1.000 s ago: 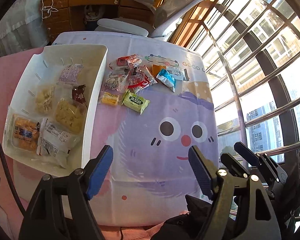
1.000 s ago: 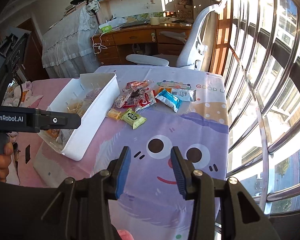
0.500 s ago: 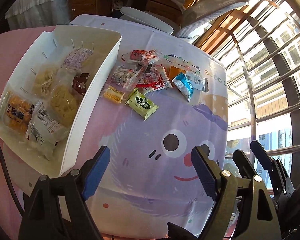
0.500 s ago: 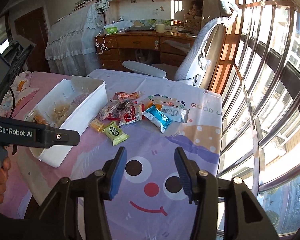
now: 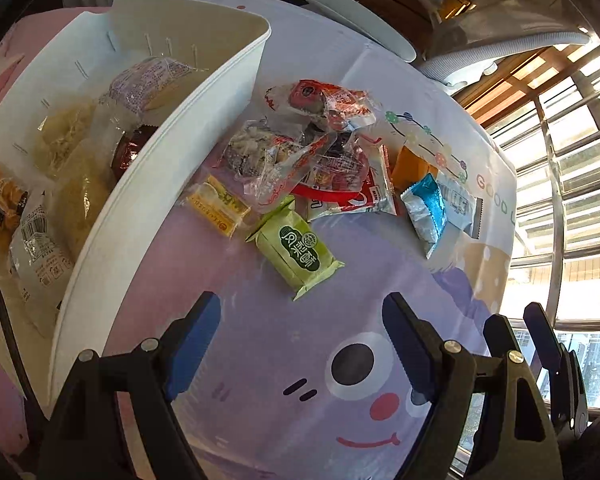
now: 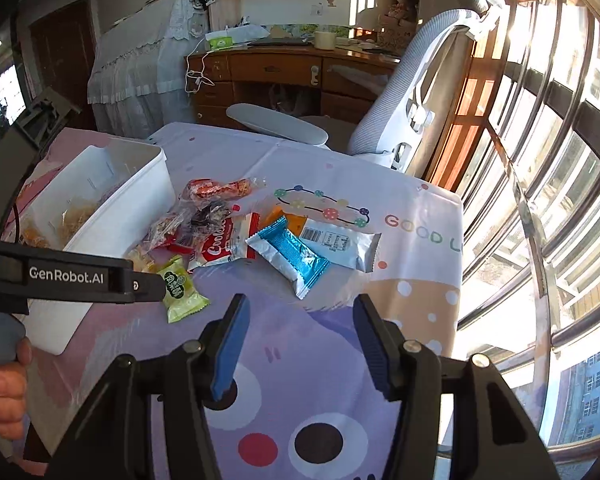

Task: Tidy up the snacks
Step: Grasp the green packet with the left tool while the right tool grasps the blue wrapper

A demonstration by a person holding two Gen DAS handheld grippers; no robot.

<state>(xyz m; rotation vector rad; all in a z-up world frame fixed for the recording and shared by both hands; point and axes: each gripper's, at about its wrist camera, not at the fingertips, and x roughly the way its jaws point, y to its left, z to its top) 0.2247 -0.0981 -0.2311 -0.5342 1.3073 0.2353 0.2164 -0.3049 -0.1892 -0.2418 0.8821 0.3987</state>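
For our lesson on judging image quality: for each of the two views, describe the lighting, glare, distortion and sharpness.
Left wrist view: strong fisheye bends the white bin and table edge; sunlight glints on the clear wrappers; the green snack pack is sharp, its print readable. Right wrist view: the window at right is blown out by sun, its bars curved; the room at left is dim; the blue packet is crisp.

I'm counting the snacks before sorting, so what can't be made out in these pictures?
- White bin: near end cut off by the left wrist view's edge; contents overlap.
- Orange packet: mostly under the blue packet in both views.
- Pile beneath the clear wrapper: count unclear.
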